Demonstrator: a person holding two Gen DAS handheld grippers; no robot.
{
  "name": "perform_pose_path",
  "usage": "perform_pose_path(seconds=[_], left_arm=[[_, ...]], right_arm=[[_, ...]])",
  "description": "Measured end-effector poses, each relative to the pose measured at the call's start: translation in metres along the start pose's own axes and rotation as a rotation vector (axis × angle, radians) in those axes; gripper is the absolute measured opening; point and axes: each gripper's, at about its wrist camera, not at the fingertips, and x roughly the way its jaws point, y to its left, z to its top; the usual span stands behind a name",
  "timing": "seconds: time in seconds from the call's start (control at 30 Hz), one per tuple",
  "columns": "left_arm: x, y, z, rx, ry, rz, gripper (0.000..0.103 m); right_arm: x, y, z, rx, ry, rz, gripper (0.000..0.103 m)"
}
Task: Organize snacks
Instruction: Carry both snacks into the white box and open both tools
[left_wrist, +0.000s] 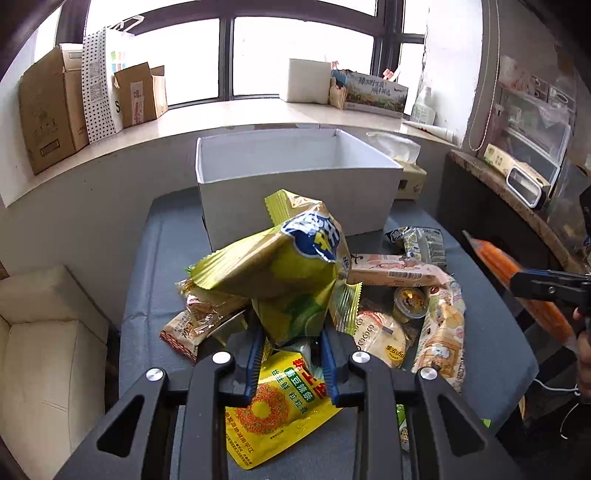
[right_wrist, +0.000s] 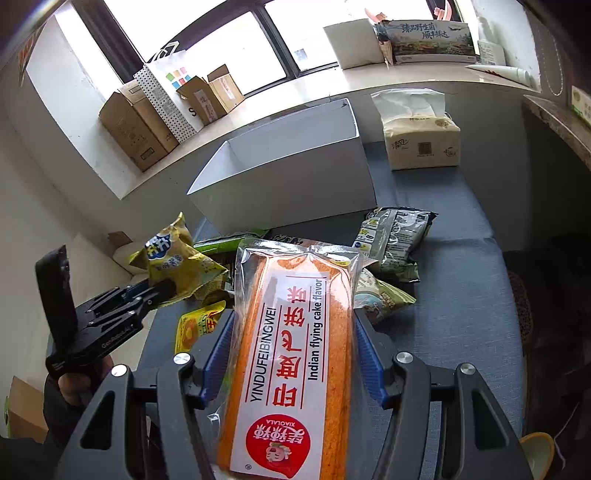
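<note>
My left gripper (left_wrist: 290, 339) is shut on a yellow-green chip bag (left_wrist: 291, 269) and holds it above a pile of snack packs on the blue-grey table (left_wrist: 166, 258). The bag also shows in the right wrist view (right_wrist: 177, 266), held by the left gripper (right_wrist: 162, 290). My right gripper (right_wrist: 295, 343) is shut on a long orange Indian flying cake pack (right_wrist: 295, 350), lifted above the table; the cake pack shows at the right edge of the left wrist view (left_wrist: 517, 277). An open white box (left_wrist: 295, 173) stands behind the pile and shows empty (right_wrist: 291, 173).
A yellow ring-snack bag (left_wrist: 273, 413), a pink bar pack (left_wrist: 399, 273), a small cup (left_wrist: 408, 302) and a grey-green bag (right_wrist: 395, 240) lie on the table. A tissue pack (right_wrist: 421, 140) stands right of the box. Cardboard boxes (left_wrist: 48, 110) line the windowsill.
</note>
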Motion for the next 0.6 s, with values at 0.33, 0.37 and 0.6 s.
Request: perform_pose_path(seconds=[0.33,0.37,0.6], left_arm=[[-0.036,0.006,0.027,-0.014,-0.093,-0.016,0.031],[-0.035,0.006,0.033,-0.011,-0.098,-0.016,0.031],[-0.006,0.018,0.091,-0.047,-0.13,0.014,0.031]], right_arm=[[0.013,0.032,0.028,-0.082,-0.038,0.026,0.066],[0.013,0.035,0.035,-0.098,-0.052,0.023,0.066],[0.025,0.047,0.108,-0.16,-0.132,-0.011,0.066]])
